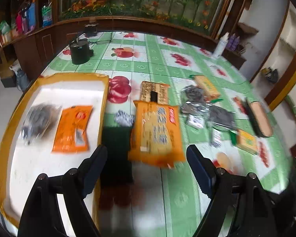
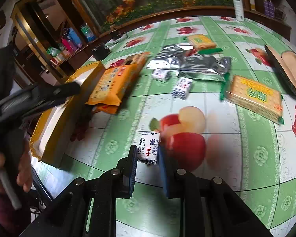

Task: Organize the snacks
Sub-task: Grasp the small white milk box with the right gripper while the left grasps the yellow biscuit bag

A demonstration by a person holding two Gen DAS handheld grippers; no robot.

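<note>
Blue-and-white wrapping marks the small milk candy (image 2: 149, 148) now pinched between the pads of the right tongs (image 2: 148, 158), which are closed down tight on it just above the worktop (image 2: 187, 197); the step in hand, I judge, is carrying this piece to the cardboard box (image 2: 55, 126) lying at about nine o'clock in the right wrist view. The left tongs (image 1: 147, 169) stand wide apart with nothing between them, hovering by the box's near corner; the box rim (image 1: 73, 76) fills the nine o'clock side of the left view. The next move calls for a swing leftward over the box wall, clearing the orange biscuit packs (image 2: 112, 85) beside it, then a release inside.

Counted: in the box, one orange snack pack (image 1: 73, 128) and one dark clear bag (image 1: 39, 120); on the worktop, two more milk candies (image 2: 182, 87), two green-ended cracker packs (image 2: 254, 96), two or so silver foil bags (image 2: 203, 65), overlapping and hard to separate; one bread pack (image 2: 290, 69) at two o'clock; one candy in the tongs.
</note>
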